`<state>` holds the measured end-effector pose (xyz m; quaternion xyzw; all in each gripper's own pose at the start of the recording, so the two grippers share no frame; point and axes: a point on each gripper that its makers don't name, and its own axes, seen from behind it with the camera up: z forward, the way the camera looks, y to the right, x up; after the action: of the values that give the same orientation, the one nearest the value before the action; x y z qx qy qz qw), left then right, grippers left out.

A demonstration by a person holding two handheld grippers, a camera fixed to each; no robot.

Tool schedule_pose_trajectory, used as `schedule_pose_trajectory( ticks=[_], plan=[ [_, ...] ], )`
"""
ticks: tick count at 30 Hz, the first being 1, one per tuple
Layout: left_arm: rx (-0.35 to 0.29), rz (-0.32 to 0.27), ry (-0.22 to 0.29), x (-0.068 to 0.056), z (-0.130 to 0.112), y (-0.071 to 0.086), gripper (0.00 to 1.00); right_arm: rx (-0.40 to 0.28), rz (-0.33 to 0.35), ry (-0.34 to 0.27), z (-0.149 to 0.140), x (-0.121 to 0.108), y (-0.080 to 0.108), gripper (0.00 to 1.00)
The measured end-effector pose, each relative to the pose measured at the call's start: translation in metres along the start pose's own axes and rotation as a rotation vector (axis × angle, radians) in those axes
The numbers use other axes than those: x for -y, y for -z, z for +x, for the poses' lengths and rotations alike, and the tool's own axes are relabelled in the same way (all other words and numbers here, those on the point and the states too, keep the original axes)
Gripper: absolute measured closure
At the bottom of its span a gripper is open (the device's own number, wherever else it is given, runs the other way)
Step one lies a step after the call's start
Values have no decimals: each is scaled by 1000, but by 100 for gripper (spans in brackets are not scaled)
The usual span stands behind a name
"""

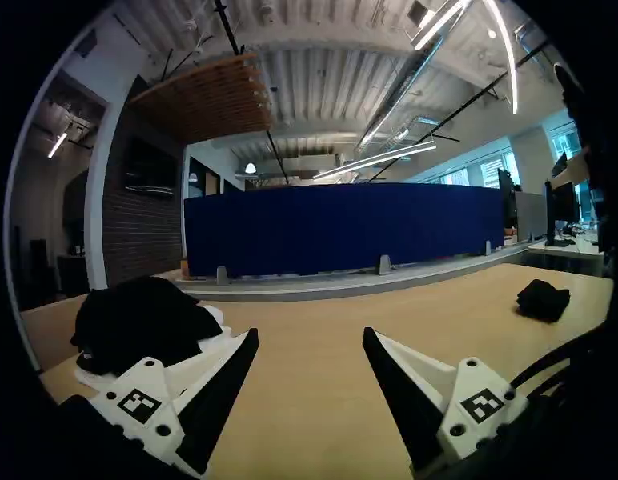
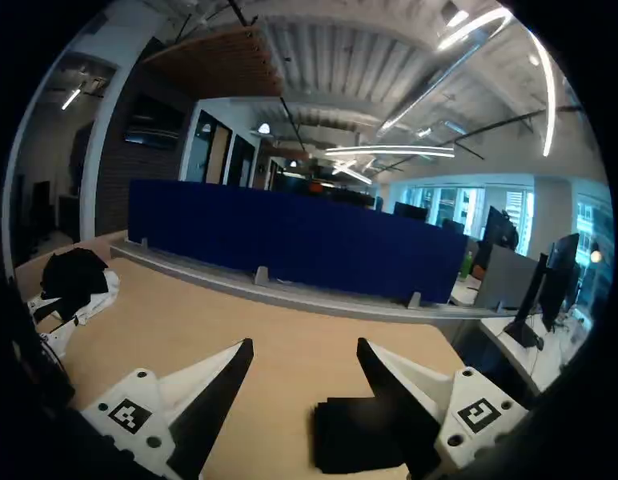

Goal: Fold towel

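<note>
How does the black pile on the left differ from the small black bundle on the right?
The left pile looks bigger and loosely heaped; the right bundle is small and compact. The left pile sits on something white; the right bundle lies straight on the table. Both are black cloth.

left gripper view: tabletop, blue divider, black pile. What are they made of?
Tabletop: looks like light wood or wood-look laminate, matte; even tan with only a faint sheen.
Blue divider: likely a fabric-covered panel; flat, non-reflective surface.
Black pile: soft cloth, probably towels; slumps in rounded folds, no gloss.
</note>
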<state>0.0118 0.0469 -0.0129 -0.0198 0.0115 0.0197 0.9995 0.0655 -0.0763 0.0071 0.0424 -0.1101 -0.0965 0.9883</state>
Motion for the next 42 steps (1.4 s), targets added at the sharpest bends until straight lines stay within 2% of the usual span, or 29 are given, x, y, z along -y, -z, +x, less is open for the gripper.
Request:
schedule_pose_trajectory(
  ticks=[5,12,26,34,42],
  plan=[
    [7,-7,10,0,-10,-5,3,19,9,-3,-9,2,-6,0],
    [8,6,54,8,-13,-8,3,19,14,-26,-9,1,-12,0],
    [3,40,58,19,-15,-7,3,16,-4,-34,-9,-10,-16,0],
    [3,40,58,19,-14,-6,3,-30,-26,-62,2,-31,-8,0],
    [3,40,57,19,-15,-5,3,-127,-74,-101,17,-70,6,0]
  ],
)
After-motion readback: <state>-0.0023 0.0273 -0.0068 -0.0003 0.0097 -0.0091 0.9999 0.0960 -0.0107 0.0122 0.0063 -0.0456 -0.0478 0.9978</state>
